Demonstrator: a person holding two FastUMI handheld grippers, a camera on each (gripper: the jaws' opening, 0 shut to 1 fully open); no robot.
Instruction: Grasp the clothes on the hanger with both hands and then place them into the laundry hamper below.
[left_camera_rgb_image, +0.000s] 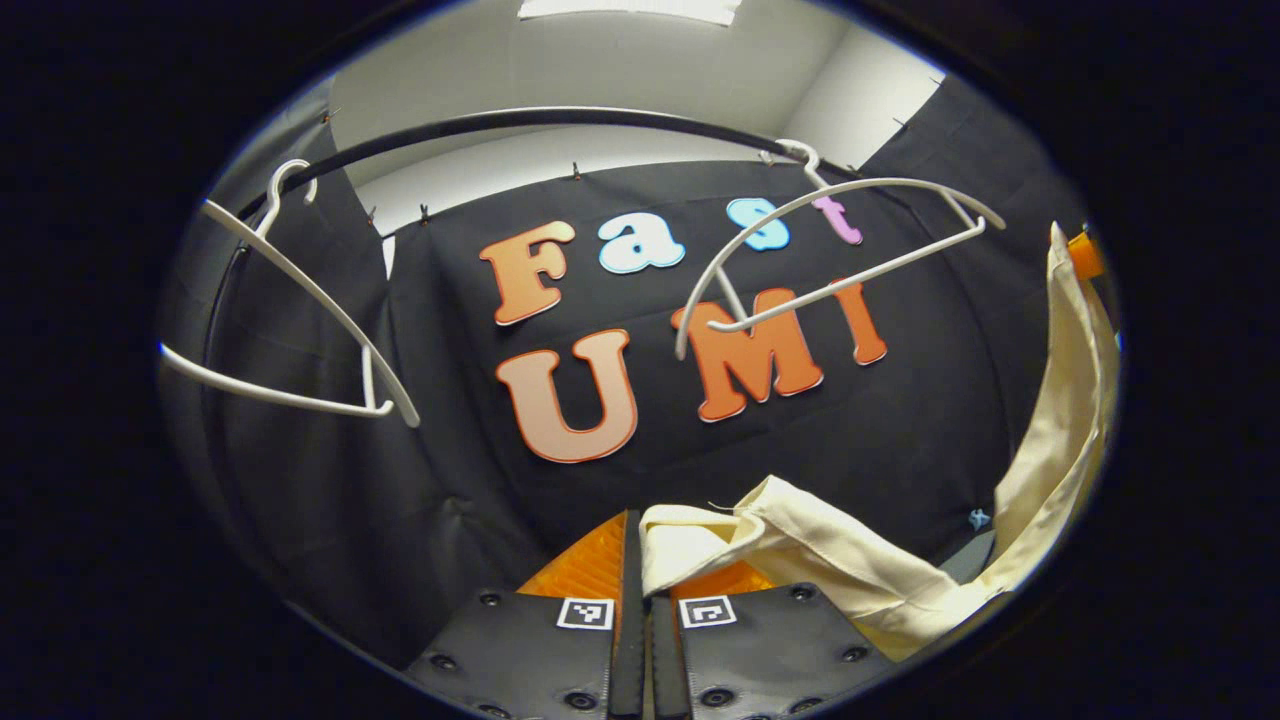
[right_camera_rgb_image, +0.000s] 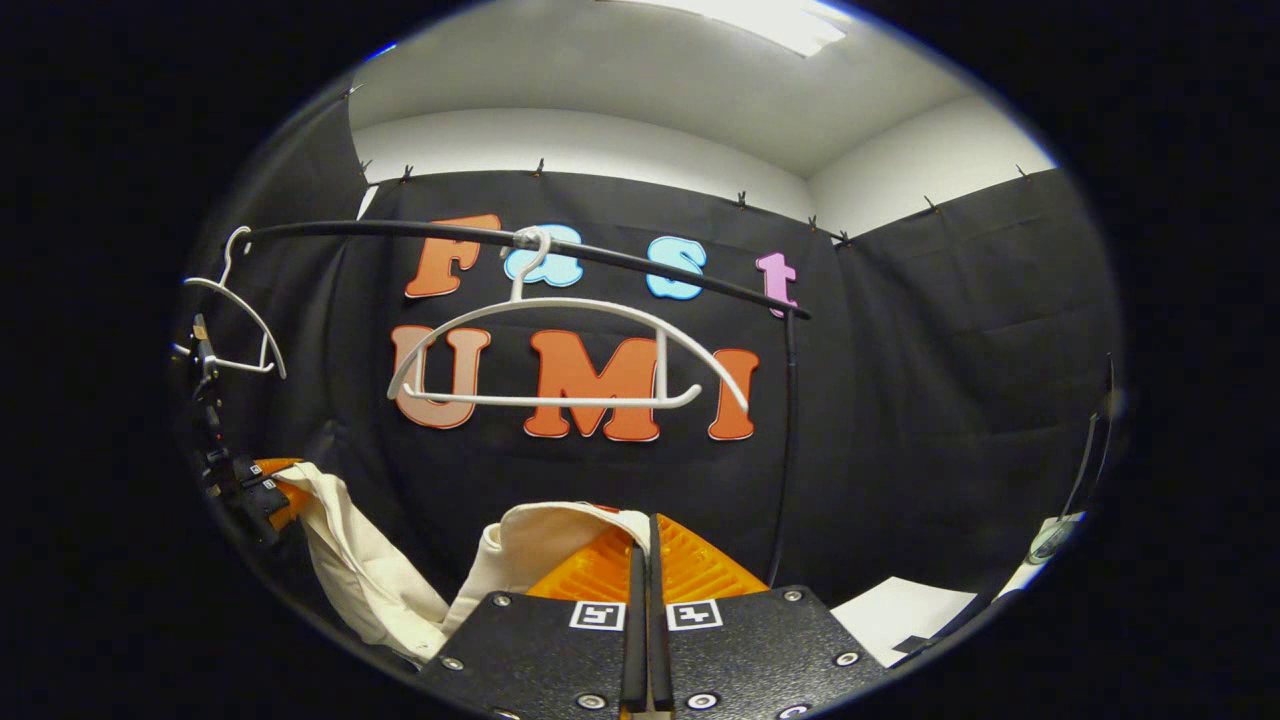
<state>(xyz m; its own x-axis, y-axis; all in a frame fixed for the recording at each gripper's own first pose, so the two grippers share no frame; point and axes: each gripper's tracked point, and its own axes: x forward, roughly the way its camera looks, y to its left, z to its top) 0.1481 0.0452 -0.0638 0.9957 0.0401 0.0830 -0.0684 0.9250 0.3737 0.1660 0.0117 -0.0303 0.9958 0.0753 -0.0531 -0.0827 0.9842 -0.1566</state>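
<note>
Closest in the left gripper view, the left gripper (left_camera_rgb_image: 645, 560) has its jaws drawn together on a folded edge of the cream garment (left_camera_rgb_image: 850, 560), which bunches between the fingers and spills off to the right; from there the cloth runs low along the edge of the view and climbs up the far right side, where it meets an orange part of the other gripper near the top of the cloth. Likewise, in the right gripper view the right gripper (right_camera_rgb_image: 645, 560) has its jaws nearly closed, with a fold of the same garment (right_camera_rgb_image: 380, 570) lying at the left finger; whether both fingers press on it I cannot tell; the cloth sags leftward from there to the left gripper (right_camera_rgb_image: 262, 492), seen small at the left edge, so the garment hangs between the two grippers and clear of the hangers. Farther back, a bare white hanger (right_camera_rgb_image: 560, 350) hooks on the black rail (right_camera_rgb_image: 650, 265) roughly in the middle; a second white hanger (right_camera_rgb_image: 235, 310) hangs near the rail's left end; in the left gripper view the same hangers show tilted, one at the left (left_camera_rgb_image: 300, 320) and one at the upper right (left_camera_rgb_image: 840, 240), under the curved rail (left_camera_rgb_image: 540, 122). Behind everything, the black cloth wall (right_camera_rgb_image: 950, 380) rises to a white wall and ceiling (right_camera_rgb_image: 640, 90).
</note>
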